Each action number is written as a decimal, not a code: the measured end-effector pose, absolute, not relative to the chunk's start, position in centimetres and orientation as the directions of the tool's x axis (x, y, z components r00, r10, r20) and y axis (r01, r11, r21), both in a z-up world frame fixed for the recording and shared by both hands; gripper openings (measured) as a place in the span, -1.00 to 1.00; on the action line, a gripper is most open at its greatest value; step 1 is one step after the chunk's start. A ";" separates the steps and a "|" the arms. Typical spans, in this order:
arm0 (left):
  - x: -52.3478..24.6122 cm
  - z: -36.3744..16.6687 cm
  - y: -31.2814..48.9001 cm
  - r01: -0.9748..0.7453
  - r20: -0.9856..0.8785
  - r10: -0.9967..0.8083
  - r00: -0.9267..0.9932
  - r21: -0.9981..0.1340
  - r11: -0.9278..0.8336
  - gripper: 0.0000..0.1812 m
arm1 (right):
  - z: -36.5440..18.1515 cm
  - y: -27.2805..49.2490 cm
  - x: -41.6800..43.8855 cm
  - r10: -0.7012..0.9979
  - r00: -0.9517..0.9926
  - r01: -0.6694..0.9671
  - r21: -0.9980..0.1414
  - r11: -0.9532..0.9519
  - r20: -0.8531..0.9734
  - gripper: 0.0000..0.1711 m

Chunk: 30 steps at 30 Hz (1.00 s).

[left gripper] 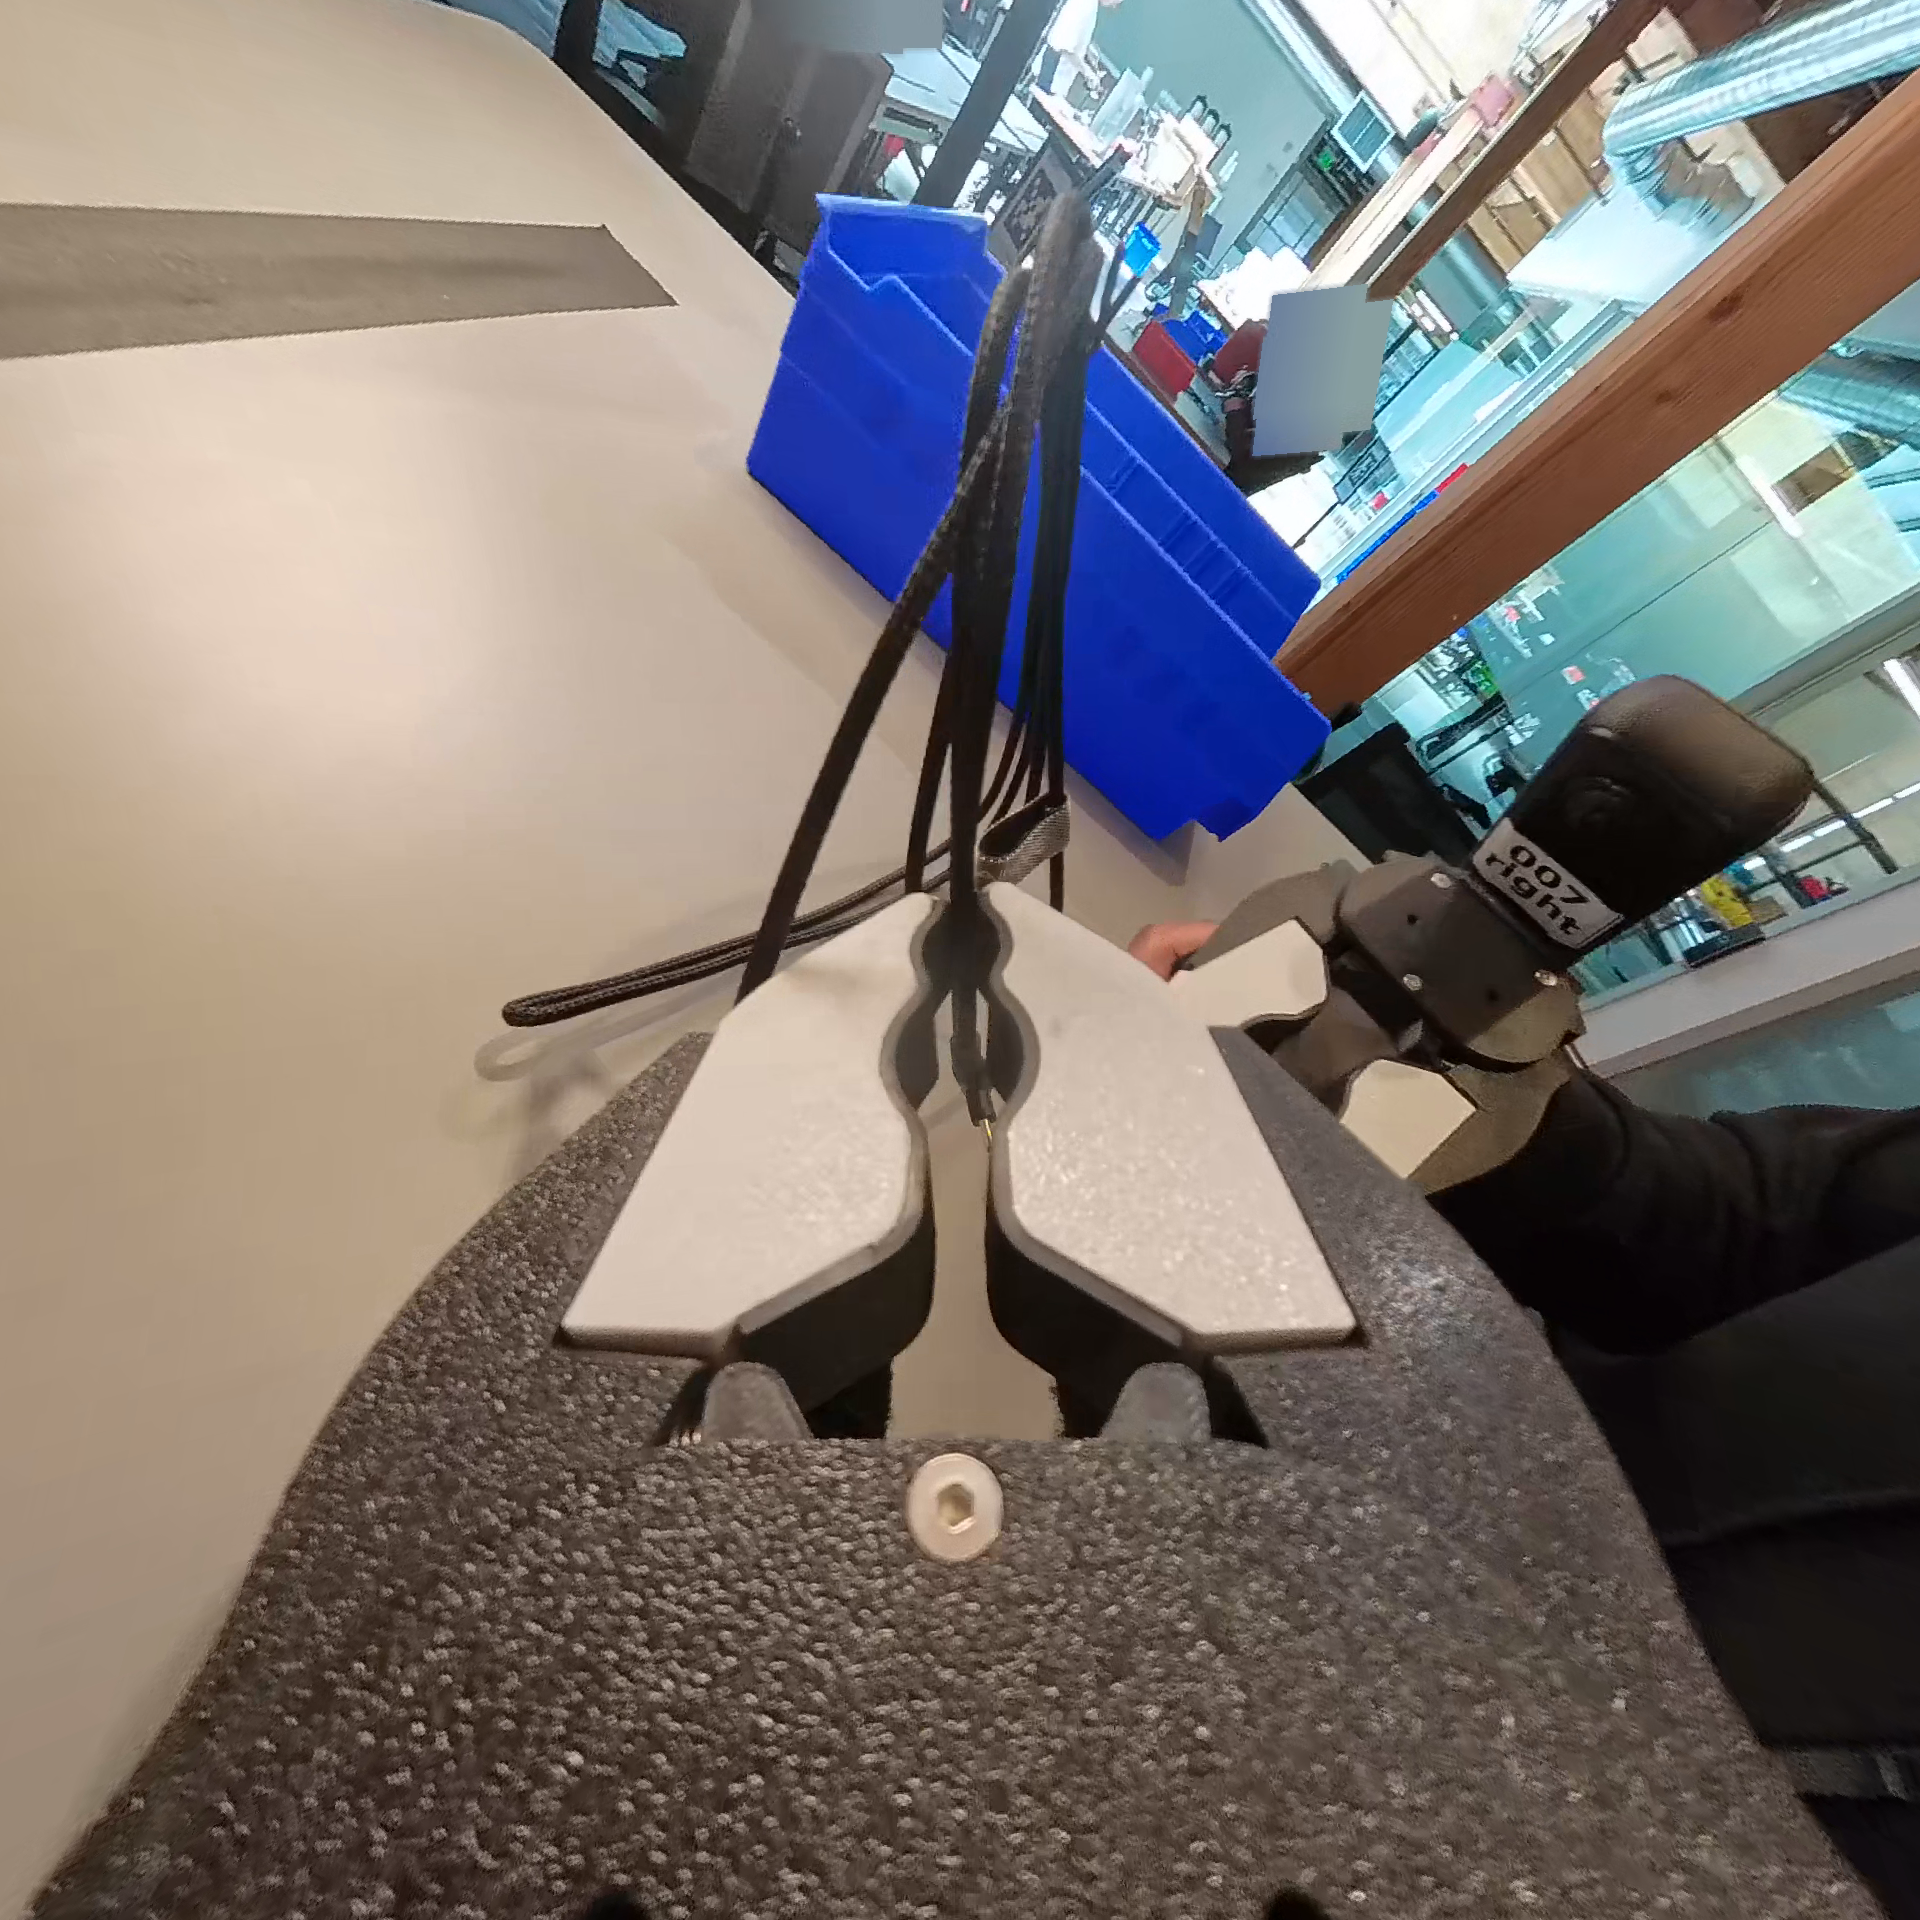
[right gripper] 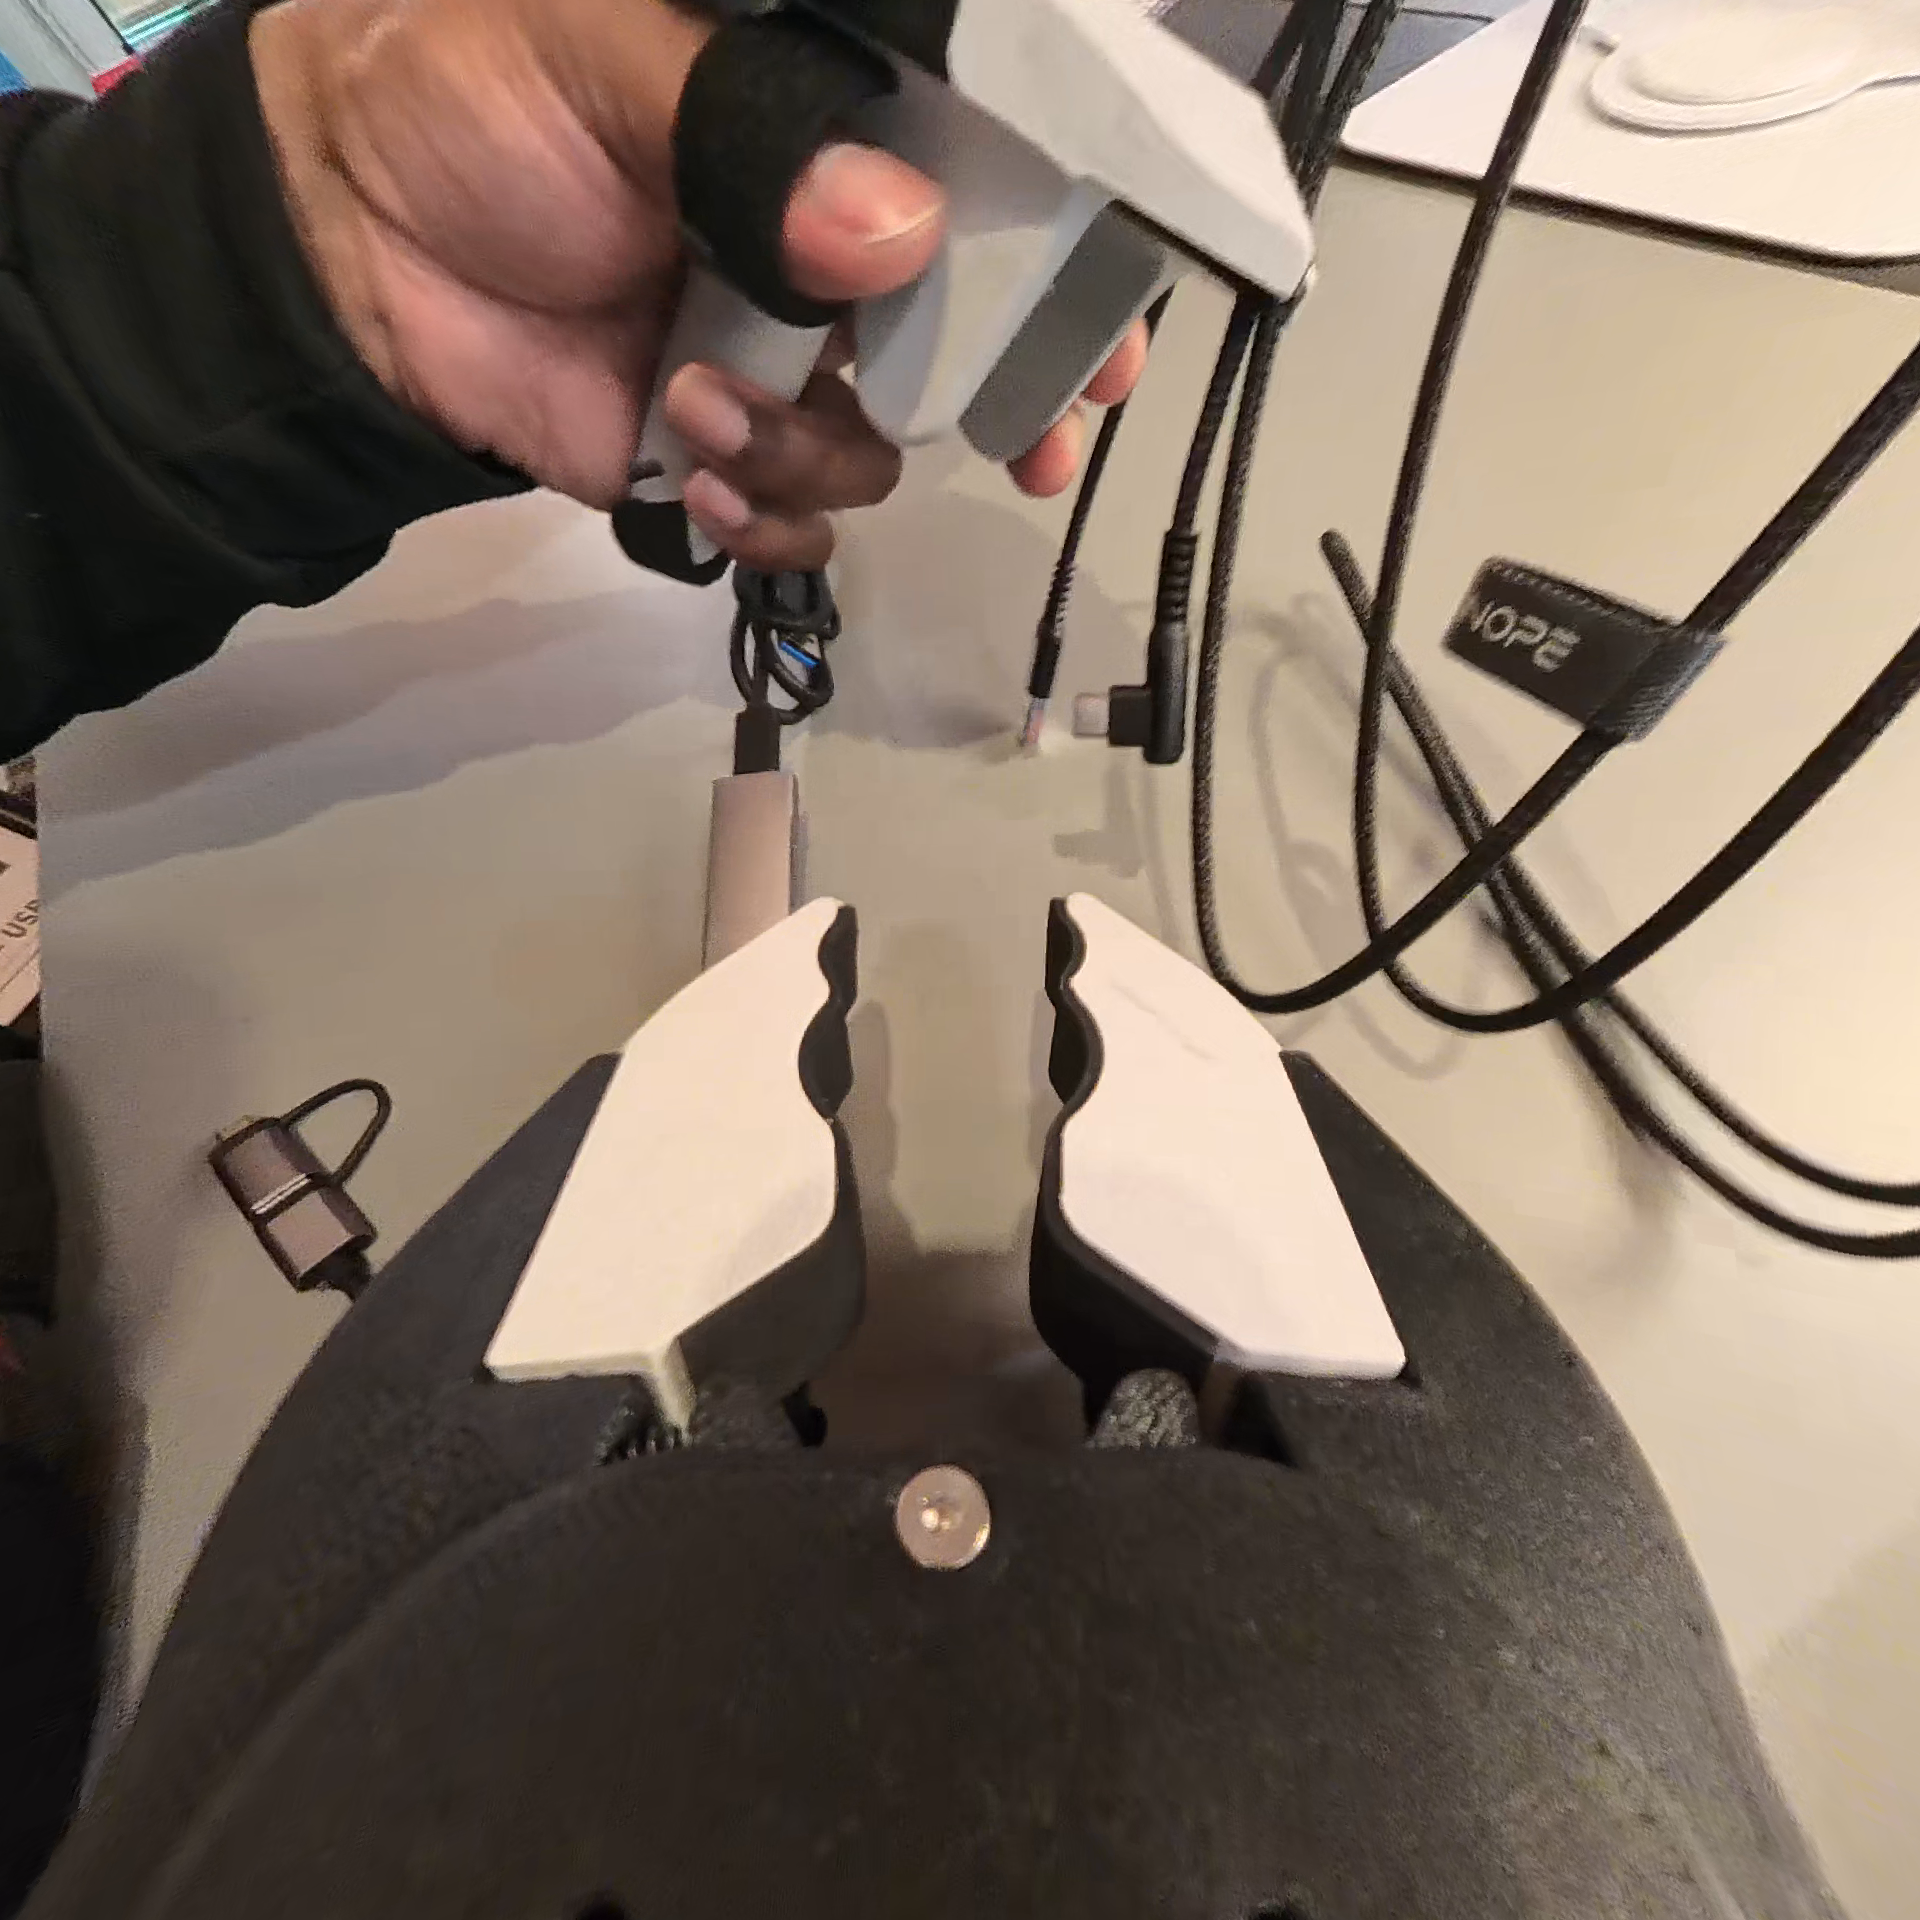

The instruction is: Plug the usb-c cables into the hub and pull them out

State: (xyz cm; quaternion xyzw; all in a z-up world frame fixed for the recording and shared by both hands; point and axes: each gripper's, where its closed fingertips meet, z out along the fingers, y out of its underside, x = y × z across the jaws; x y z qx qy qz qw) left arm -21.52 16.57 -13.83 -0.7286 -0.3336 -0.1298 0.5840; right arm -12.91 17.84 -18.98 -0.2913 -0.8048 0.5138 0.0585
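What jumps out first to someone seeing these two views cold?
In the left wrist view, the left gripper is shut on a bundle of black cables that rises in front of a blue bin at the table's far edge. In the right wrist view, the right gripper is open and holds nothing, just right of the grey hub lying on the table, with a hand above it.

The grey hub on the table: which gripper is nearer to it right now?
Right. The right gripper hangs open just beside the hub, whose near end sits behind its left finger. The left gripper is raised, shut on the black cables.
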 end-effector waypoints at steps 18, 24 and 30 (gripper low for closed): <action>-20.5 -14.1 18.3 0.774 0.780 0.317 0.540 -0.608 0.178 -0.96 | -18.3 20.4 -14.4 0.609 -0.730 0.057 -0.860 0.507 0.310 -0.55; -21.0 -14.6 17.7 0.788 0.825 0.338 0.454 -0.548 0.279 -0.96 | -18.2 20.4 -14.5 0.584 -0.684 -0.034 -0.819 0.573 0.437 -0.56; -20.3 -14.6 18.1 0.817 0.874 0.285 0.393 -0.474 0.329 -0.96 | -17.9 20.0 -15.4 0.505 -0.570 -0.191 -0.702 0.686 0.649 -0.61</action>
